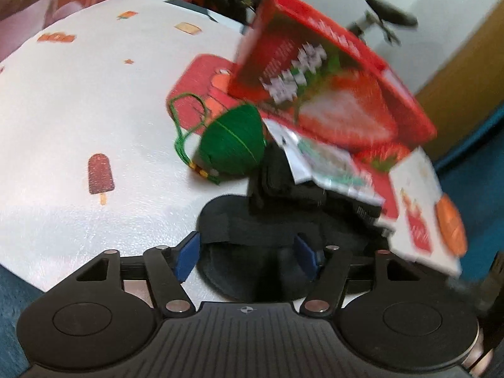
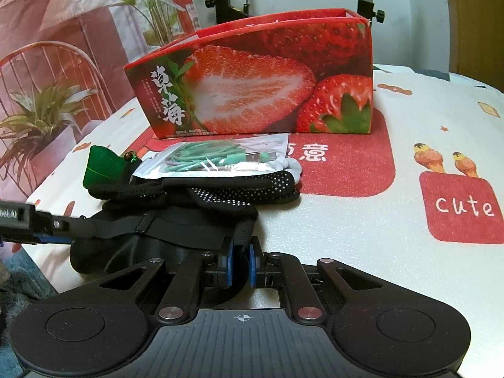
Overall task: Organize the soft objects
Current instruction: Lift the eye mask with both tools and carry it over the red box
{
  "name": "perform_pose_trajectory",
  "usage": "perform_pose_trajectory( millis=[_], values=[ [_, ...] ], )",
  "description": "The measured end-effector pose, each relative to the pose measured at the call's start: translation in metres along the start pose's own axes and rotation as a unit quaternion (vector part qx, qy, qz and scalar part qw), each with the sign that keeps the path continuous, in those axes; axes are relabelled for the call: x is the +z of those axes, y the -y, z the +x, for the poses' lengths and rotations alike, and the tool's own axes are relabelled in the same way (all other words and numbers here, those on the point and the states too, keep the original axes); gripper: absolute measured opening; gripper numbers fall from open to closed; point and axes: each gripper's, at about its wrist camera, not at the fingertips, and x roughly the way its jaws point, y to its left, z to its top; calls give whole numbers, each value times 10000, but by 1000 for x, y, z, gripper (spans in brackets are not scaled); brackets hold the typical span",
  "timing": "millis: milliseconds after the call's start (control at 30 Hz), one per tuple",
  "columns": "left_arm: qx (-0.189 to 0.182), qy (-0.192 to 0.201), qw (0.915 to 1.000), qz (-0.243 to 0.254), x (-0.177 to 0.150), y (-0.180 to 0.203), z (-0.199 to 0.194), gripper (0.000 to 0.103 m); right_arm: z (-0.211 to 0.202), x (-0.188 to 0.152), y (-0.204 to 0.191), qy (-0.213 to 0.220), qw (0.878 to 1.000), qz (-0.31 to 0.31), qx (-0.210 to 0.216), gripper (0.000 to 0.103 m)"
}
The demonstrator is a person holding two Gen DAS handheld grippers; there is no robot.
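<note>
A black dotted glove (image 2: 245,186) lies crumpled on a black padded eye mask (image 2: 163,236) with a strap. My right gripper (image 2: 240,266) is shut on a dark fold of the glove. My left gripper (image 1: 247,258) is open, and the mask (image 1: 252,230) lies between its blue pads (image 1: 188,258) without being pressed. On the glove rests a clear bag of green cable (image 2: 220,160). Beside it sits a green thread-wound ornament (image 1: 233,145) with a cord loop. The red strawberry box (image 2: 252,88) stands open-topped just behind the pile.
All of it sits on a white printed cloth (image 2: 409,157) over a table, with the near edge and blue carpet (image 1: 12,286) below. Black clamp stands (image 2: 226,3) rise behind the box. A slim finger of my left gripper (image 2: 47,223) reaches in from the left.
</note>
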Motion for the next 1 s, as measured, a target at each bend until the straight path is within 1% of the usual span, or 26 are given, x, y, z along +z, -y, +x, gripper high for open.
perform_pose_trajectory(
  millis=[100, 167, 200, 233, 267, 333, 367, 400, 467, 500, 567, 667, 733, 867, 1000],
  values=[
    [-346, 355, 9974, -518, 4, -12, -10, 60, 0, 0, 0, 1, 10000, 8, 4, 9],
    [-456, 525, 9960, -560, 5, -12, -15, 50, 0, 0, 0, 0, 10000, 9, 4, 9],
    [-442, 547, 9962, -509, 4, -11, -15, 47, 0, 0, 0, -1, 10000, 13, 4, 9],
    [-394, 540, 9968, -444, 4, -8, -14, 39, 0, 0, 0, -1, 10000, 12, 4, 9],
    [-359, 543, 9971, -402, 3, -6, -13, 34, 0, 0, 0, 1, 10000, 13, 5, 9],
    [-327, 542, 9973, -376, 4, -6, -11, 30, 0, 0, 0, -1, 10000, 17, 8, 9],
    [-318, 546, 9972, -387, 4, -6, -10, 25, 0, 0, 0, 1, 10000, 29, 14, 9],
    [-312, 547, 9972, -401, 5, -9, -10, 22, 0, 0, 0, 1, 10000, 33, 16, 9],
    [-233, 549, 9975, -385, 5, -13, -10, 12, 0, 0, 0, 3, 10000, 34, 17, 9],
    [-165, 549, 9977, -366, 5, -15, -10, 8, 0, 0, 0, 3, 10000, 35, 18, 9],
    [-30, 558, 9980, -310, 6, -16, -10, 7, 0, 0, 0, -2, 10000, 36, 20, 9],
    [63, 680, 9976, -129, 6, -13, -15, 6, -2, 1, 0, 9, 10000, 42, 19, 9],
    [121, 741, 9972, -5, 6, -9, -19, 6, -6, 1, -3, 94, 9999, -14, 42, 9],
    [173, 914, 9955, 153, 7, -4, -30, 6, -21, 6, -13, 420, 9987, -238, 143, 9],
    [33, 1305, 9908, 346, 10, 3, -54, 6, -40, 15, -22, 774, 9958, -429, 225, 9]
  ],
)
